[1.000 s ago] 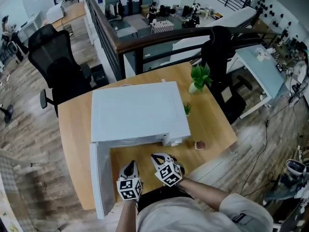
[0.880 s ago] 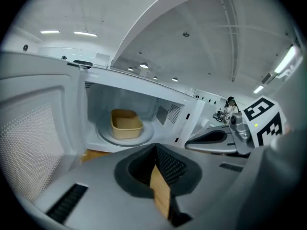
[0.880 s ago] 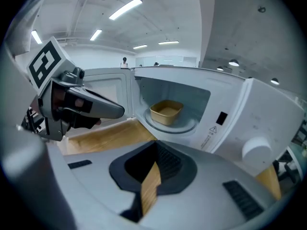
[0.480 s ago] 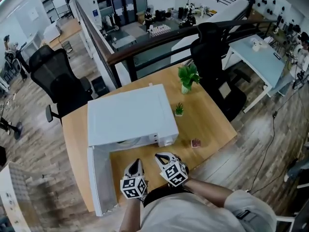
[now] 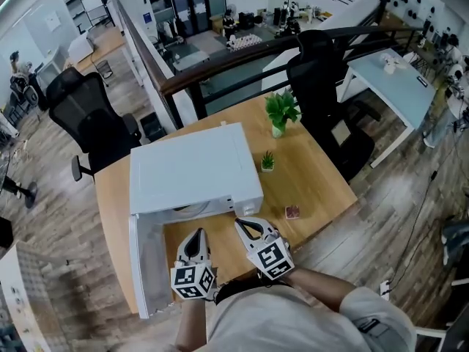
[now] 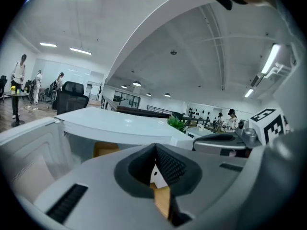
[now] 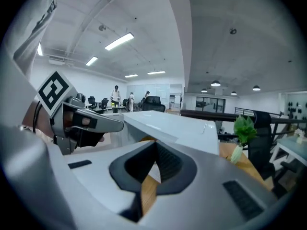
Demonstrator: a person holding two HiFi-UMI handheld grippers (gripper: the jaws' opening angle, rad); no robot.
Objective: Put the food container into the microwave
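Your left gripper [image 5: 196, 237] and right gripper [image 5: 247, 227] are closed, empty. Open microwave door [image 5: 145, 270] sits just left; a swing could clip it.

Head view steeply down over microwave [image 5: 194, 171]; both gripper views low, close, facing it
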